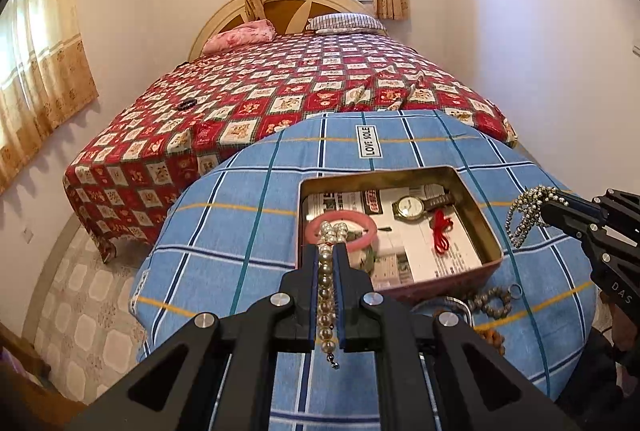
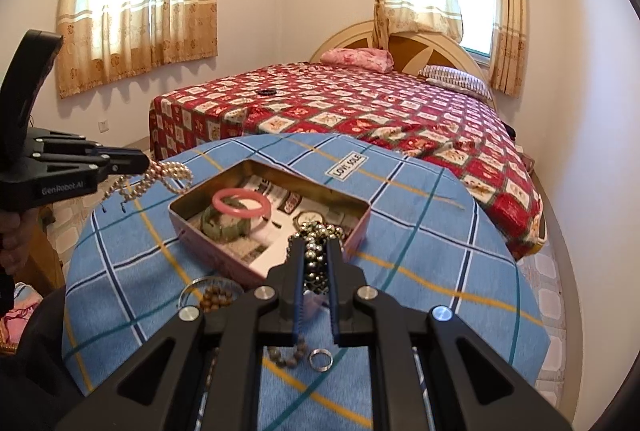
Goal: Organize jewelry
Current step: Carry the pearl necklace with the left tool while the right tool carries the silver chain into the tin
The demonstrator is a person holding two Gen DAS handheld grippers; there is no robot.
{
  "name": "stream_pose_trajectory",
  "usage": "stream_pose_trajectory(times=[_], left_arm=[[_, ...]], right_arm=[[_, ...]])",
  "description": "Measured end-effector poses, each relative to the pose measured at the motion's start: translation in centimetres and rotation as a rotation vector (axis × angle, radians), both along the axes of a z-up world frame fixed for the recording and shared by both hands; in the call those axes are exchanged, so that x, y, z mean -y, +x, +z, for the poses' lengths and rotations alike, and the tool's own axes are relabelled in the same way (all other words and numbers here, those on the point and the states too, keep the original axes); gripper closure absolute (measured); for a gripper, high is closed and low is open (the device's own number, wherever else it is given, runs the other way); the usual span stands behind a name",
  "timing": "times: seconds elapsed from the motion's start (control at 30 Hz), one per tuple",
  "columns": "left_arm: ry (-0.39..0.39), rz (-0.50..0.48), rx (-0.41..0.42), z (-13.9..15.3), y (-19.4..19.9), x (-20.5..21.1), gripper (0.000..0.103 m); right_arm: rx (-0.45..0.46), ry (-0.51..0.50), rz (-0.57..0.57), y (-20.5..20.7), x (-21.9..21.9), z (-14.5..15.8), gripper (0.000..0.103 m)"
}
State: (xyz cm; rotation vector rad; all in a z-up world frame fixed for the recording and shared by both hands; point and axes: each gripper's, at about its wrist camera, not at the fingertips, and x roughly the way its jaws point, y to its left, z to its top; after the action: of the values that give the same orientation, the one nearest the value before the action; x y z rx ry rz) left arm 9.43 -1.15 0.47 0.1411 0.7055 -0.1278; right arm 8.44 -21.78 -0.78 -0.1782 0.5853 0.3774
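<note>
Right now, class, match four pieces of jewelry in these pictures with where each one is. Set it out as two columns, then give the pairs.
1 pearl strand
2 dark metallic bead strand
3 wristwatch
4 silver ring

A on the blue checked cloth, outside the tin
B in the left gripper
C inside the tin
D in the right gripper

Pairs: 1-B, 2-D, 3-C, 4-A

A white label (image 1: 369, 141) reading "LOVE SOLE" is lying on the blue checked cloth (image 1: 240, 223), beyond the tin (image 1: 486, 231) that is sitting ahead of the left gripper (image 1: 330, 251). The left gripper's black body is showing "GenRobot.AI" (image 2: 63, 187) in the right wrist view. The right gripper (image 1: 560, 209) is showing "DAS" (image 1: 621, 293) on its side. The newsprint (image 1: 424, 231) lining the tin is too small to read.
</note>
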Motion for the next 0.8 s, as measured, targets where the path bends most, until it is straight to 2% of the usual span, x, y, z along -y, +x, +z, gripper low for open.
stream_pose_trajectory(times=[0.37,0.8], left_arm=[[0.024,0.007,0.016,0.5,3.2,0.8,0.097],[0.047,0.009,-0.021,-1.1,6.3,1.3,0.097]], right_arm=[[-0.009,0.016,0.017,3.1,-1.2,0.5,0.091],[-0.034,-0.001,0.031,6.4,-3.0,-0.1,0.091]])
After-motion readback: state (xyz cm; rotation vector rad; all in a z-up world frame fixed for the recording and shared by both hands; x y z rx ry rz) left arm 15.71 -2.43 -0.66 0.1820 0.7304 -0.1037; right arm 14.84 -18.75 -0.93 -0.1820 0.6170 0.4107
